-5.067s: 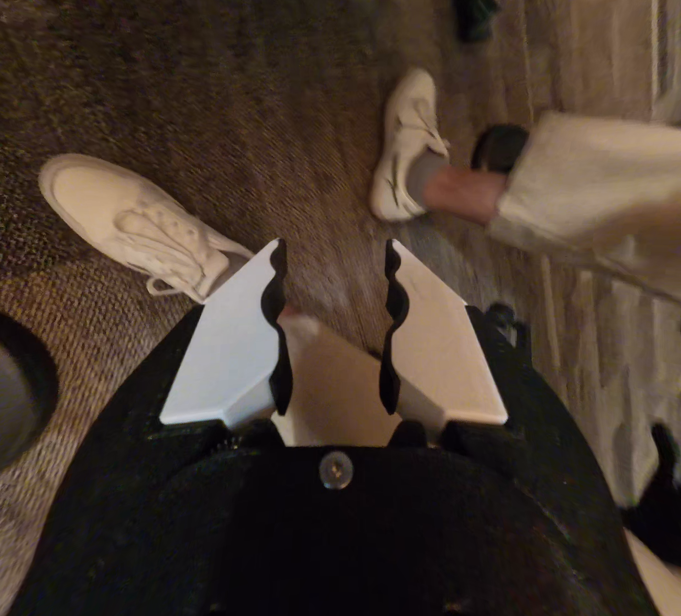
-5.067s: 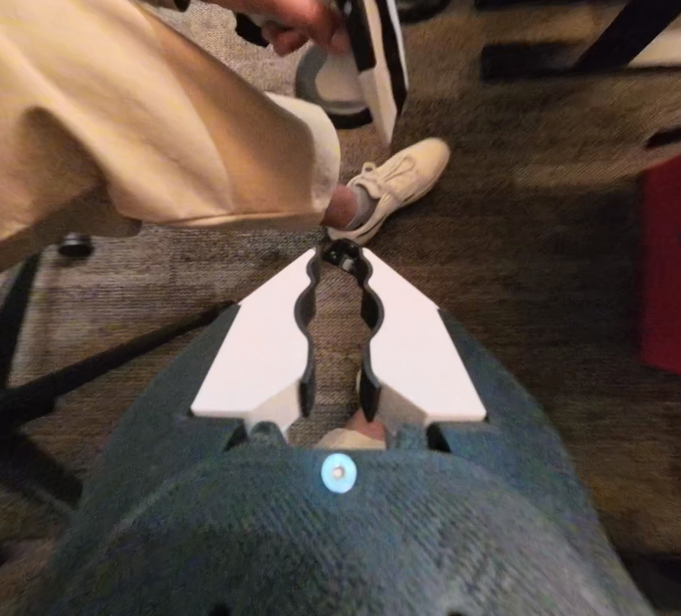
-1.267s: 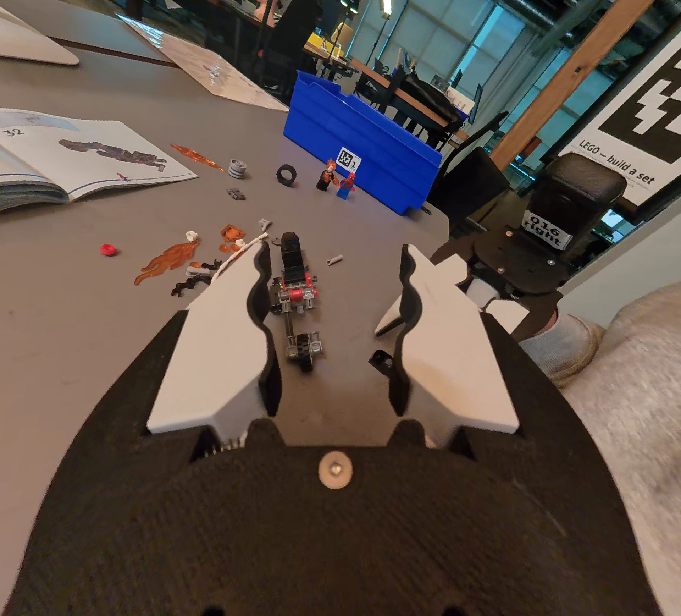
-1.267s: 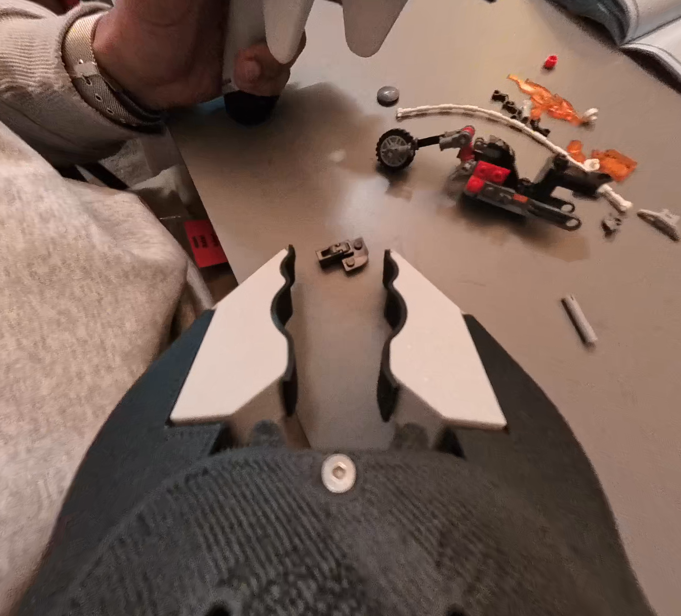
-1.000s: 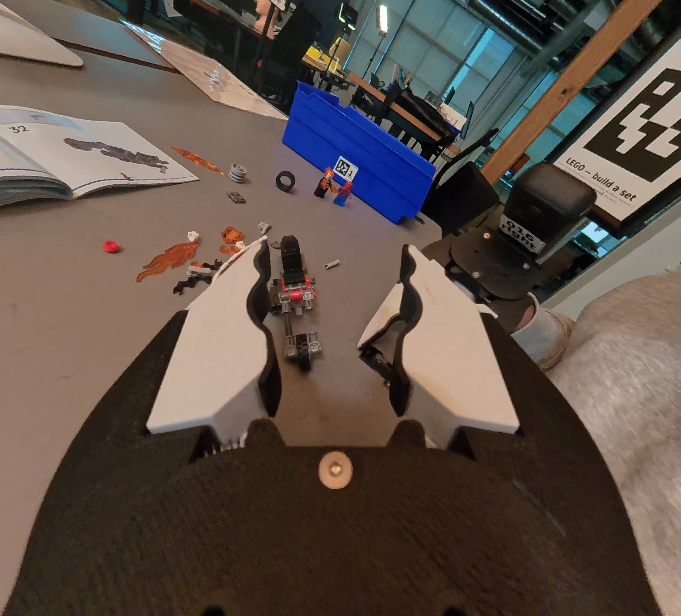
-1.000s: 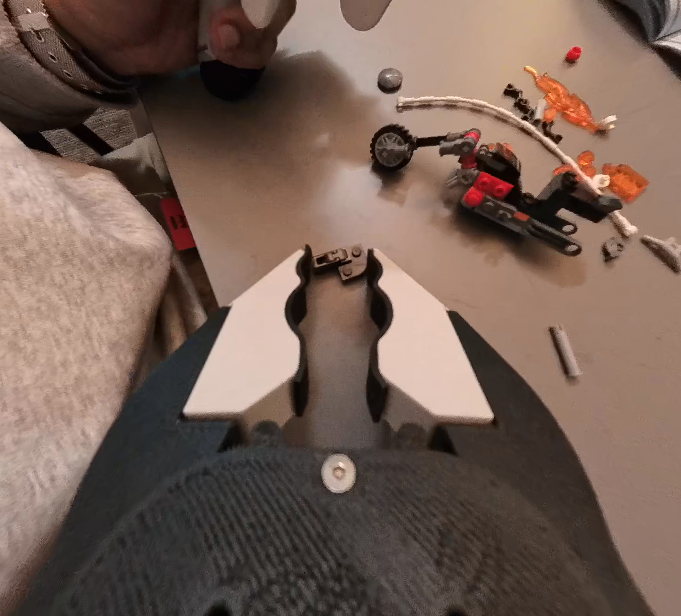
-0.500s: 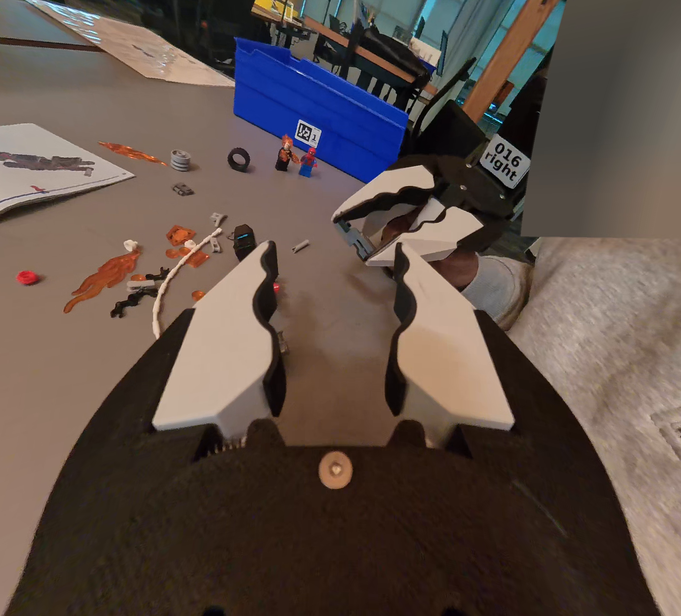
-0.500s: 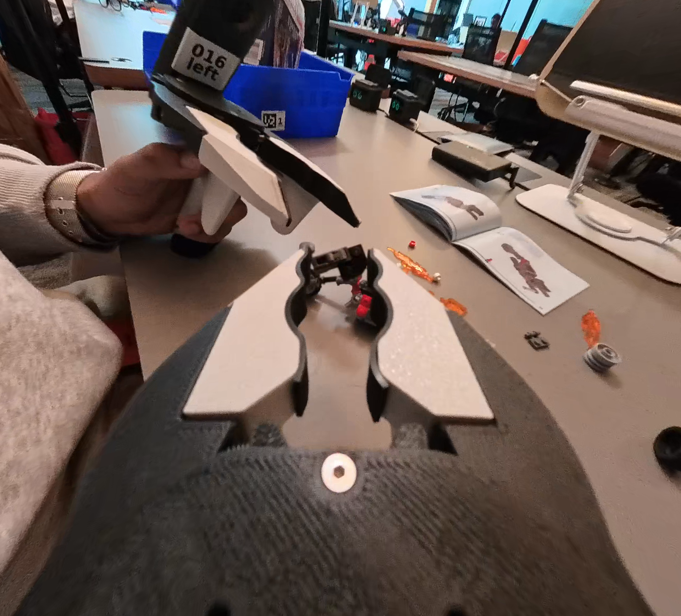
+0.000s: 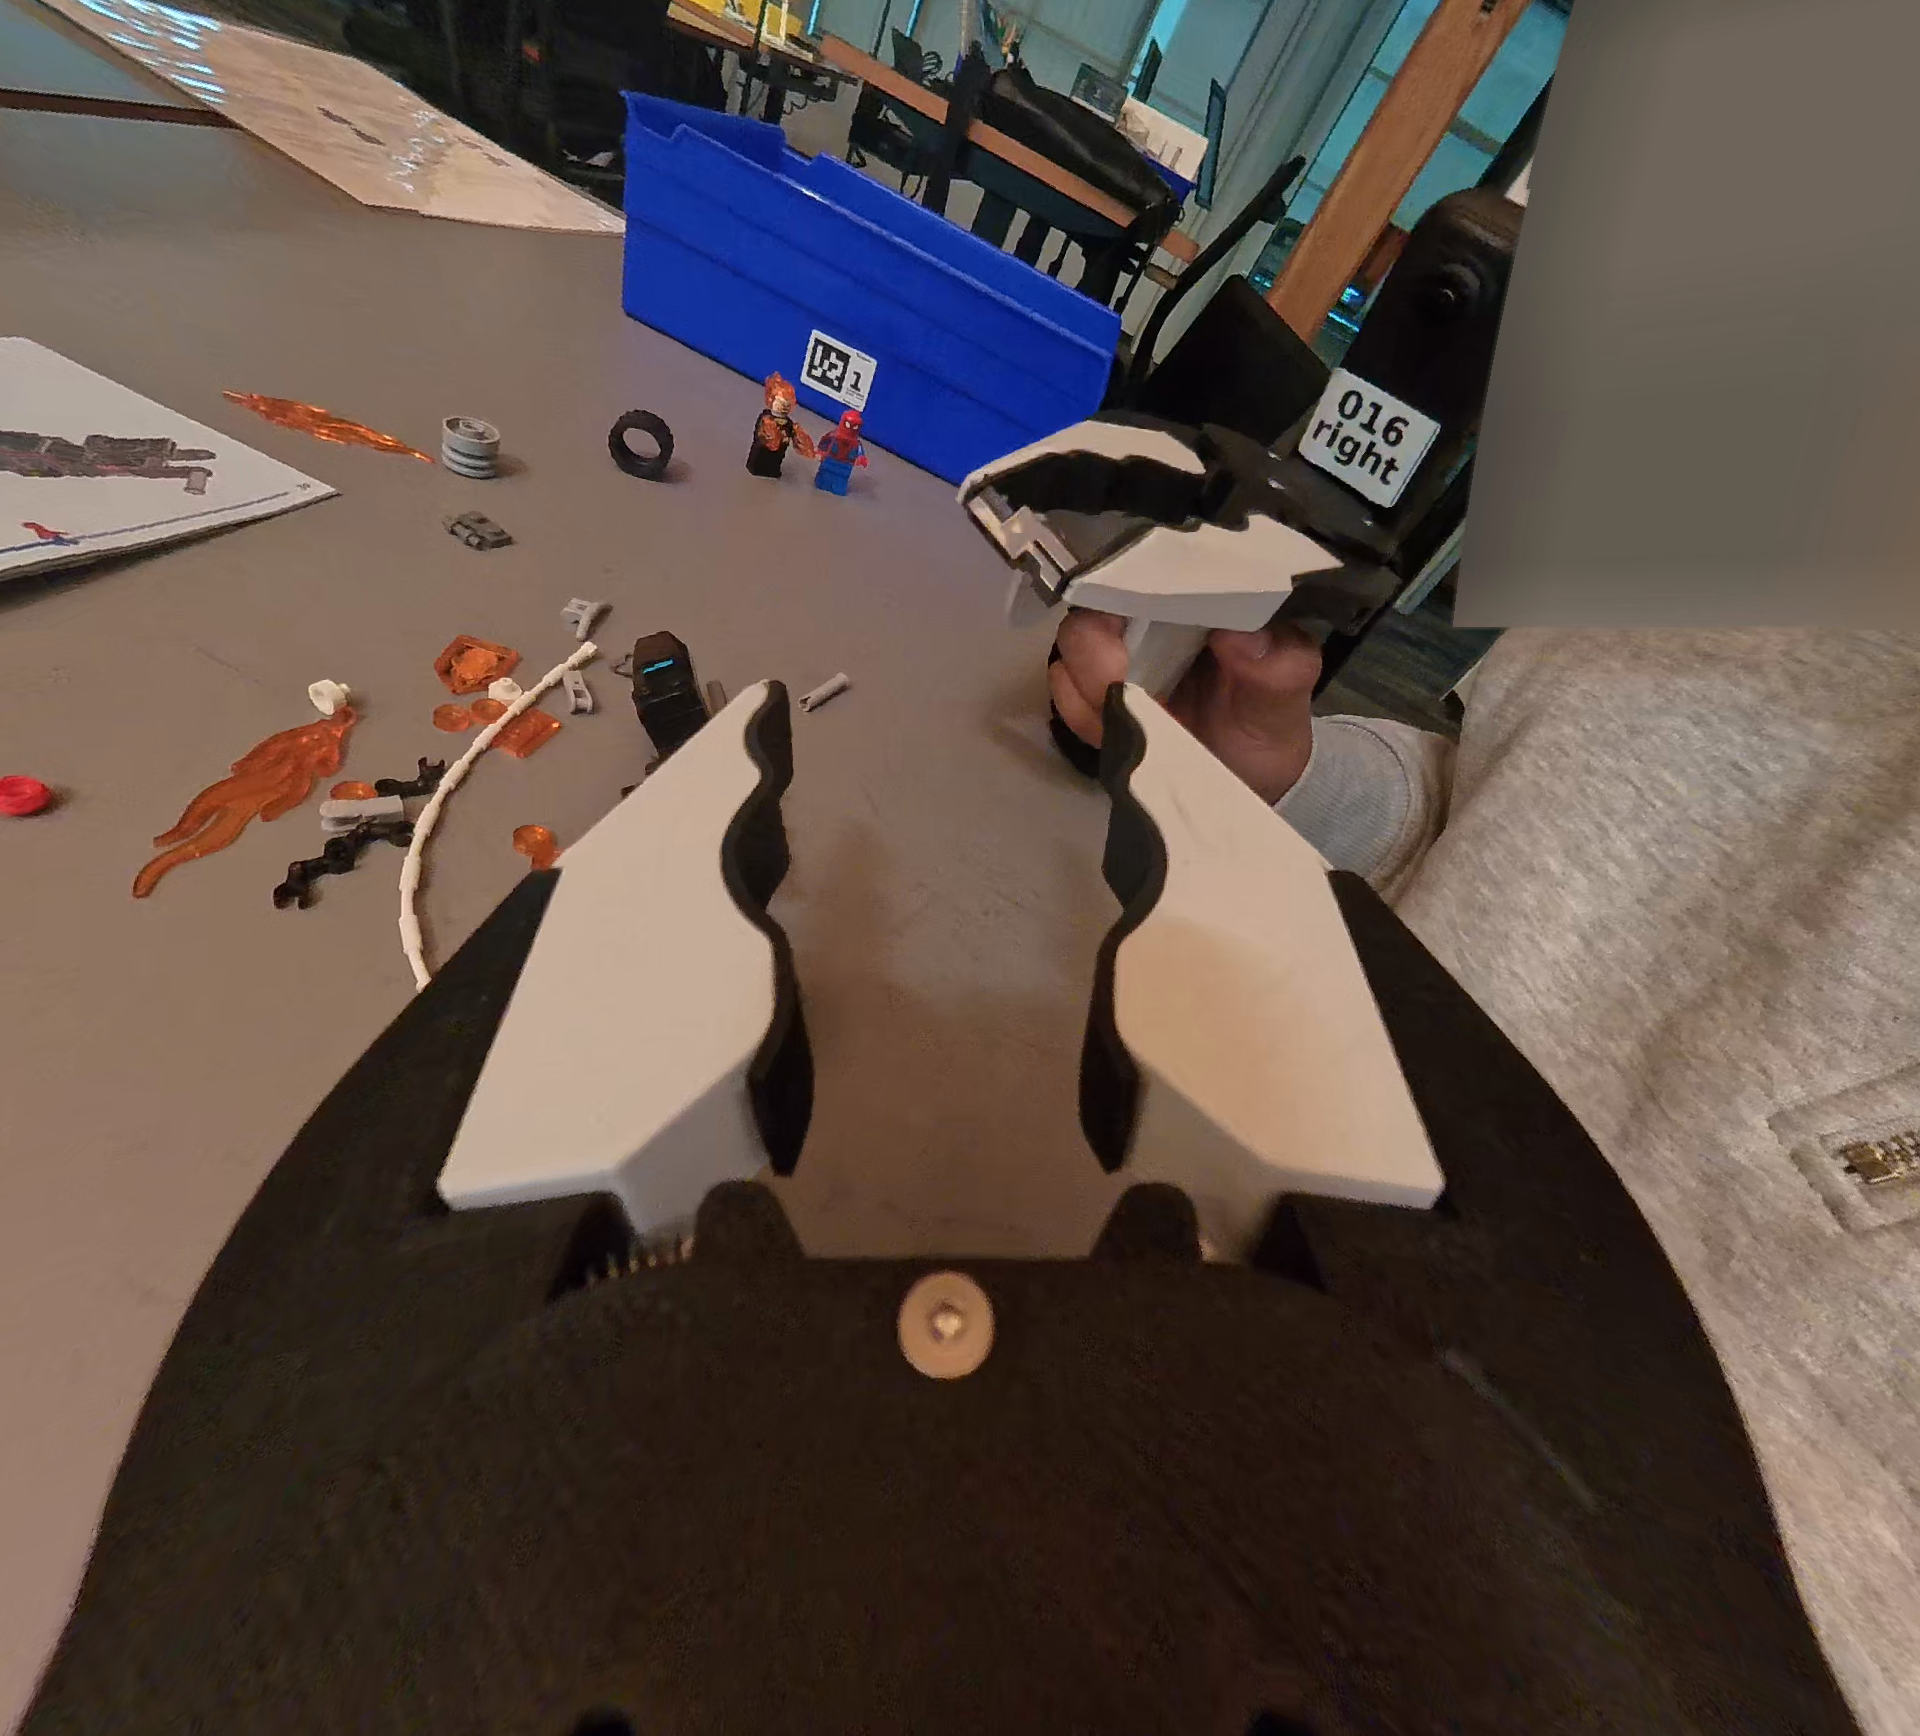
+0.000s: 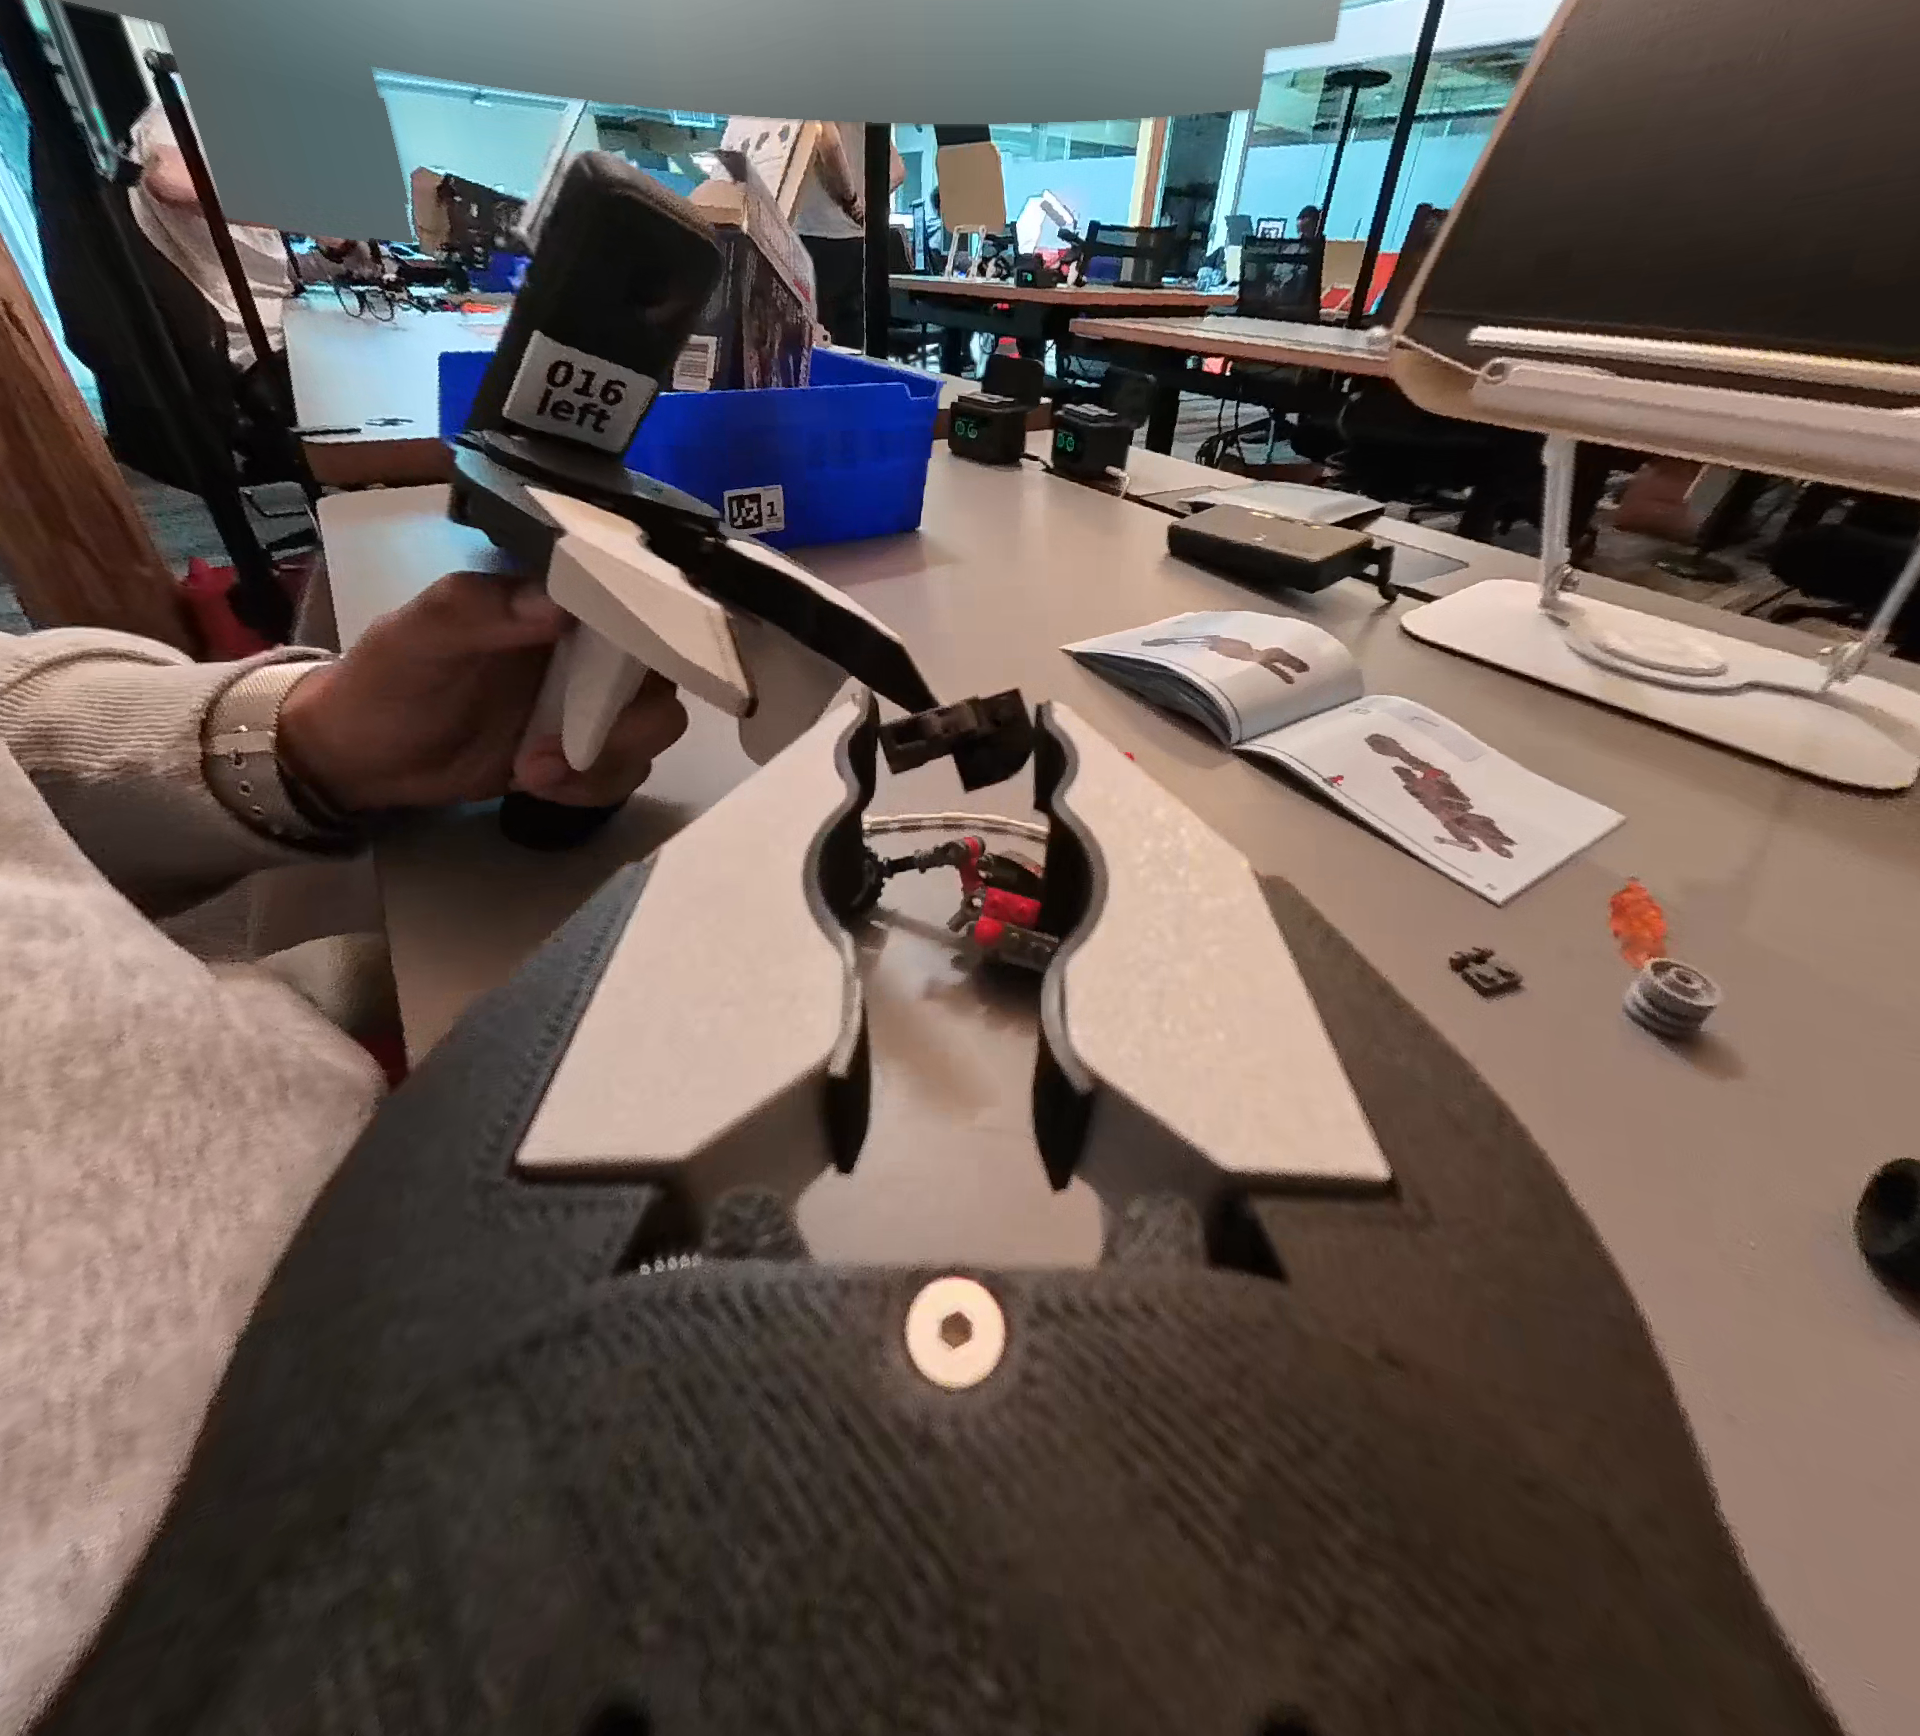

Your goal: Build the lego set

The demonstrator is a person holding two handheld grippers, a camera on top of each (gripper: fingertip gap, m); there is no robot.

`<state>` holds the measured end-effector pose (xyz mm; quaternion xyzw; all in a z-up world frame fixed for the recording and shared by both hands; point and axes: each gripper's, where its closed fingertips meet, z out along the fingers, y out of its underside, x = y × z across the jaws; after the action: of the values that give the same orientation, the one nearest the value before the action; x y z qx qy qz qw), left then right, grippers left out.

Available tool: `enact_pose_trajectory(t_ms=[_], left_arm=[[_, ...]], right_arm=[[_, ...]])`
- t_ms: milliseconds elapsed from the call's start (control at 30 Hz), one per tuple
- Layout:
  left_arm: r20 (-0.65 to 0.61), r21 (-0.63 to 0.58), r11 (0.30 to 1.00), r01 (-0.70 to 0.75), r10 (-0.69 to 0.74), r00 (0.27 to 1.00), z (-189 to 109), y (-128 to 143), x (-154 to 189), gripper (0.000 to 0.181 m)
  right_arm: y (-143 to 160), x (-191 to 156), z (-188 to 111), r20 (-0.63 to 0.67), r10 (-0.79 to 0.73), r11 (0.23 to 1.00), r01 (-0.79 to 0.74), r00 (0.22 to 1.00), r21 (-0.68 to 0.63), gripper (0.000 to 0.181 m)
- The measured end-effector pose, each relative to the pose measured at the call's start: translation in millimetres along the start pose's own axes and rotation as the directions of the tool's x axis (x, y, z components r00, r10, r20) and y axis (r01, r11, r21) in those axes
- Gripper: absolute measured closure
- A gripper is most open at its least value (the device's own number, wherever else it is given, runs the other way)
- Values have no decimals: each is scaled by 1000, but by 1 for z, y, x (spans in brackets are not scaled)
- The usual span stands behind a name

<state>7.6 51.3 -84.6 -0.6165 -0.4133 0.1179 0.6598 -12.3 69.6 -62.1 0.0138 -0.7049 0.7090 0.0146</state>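
My right gripper [image 10: 951, 720] is shut on a small black lego piece [image 10: 956, 736] and holds it in the air above the table. Below it, between the fingers, lies the partly built red and black motorcycle [image 10: 987, 897]. My left gripper [image 9: 945, 710] is open and empty above the grey table [image 9: 935, 907]. In the right wrist view the left gripper [image 10: 894, 684] has its tip right beside the black piece. In the left wrist view the right gripper [image 9: 1013, 543] is raised at the right. The motorcycle [image 9: 665, 689] is partly hidden behind my left finger.
Loose parts lie left of the motorcycle: orange flames [image 9: 249, 782], a white chain [image 9: 468, 782], a red stud [image 9: 21, 796]. Farther back are a grey hub [image 9: 470, 445], a black tyre [image 9: 641, 445], two minifigures [image 9: 805, 445], a blue bin [image 9: 852, 284] and an open booklet [image 10: 1351, 741]. About 4 centimeters separates my left fingertips from my right. It is some 15 centimeters from my left tips to the red stud [image 9: 21, 796].
My right gripper closed on the small black piece on the table and lifted it. Both grippers rose from the floor to the table; the left tip now sits beside the piece.
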Motion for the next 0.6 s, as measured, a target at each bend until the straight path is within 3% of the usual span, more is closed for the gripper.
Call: enact_pose_trajectory(t_ms=[133, 267, 600], left_arm=[[-33, -5, 1000, -10, 10, 999, 0, 1, 5, 125], [-200, -33, 999, 5, -12, 980, 2, 6, 31, 152], [-261, 3, 995, 103, -99, 960, -3, 0, 32, 146]], right_arm=[[2, -2, 2, -21, -45, 999, 44, 999, -14, 154], [2, -7, 4, -27, -115, 993, 115, 993, -16, 154], [20, -35, 15, 20, -380, 920, 380, 925, -101, 154]])
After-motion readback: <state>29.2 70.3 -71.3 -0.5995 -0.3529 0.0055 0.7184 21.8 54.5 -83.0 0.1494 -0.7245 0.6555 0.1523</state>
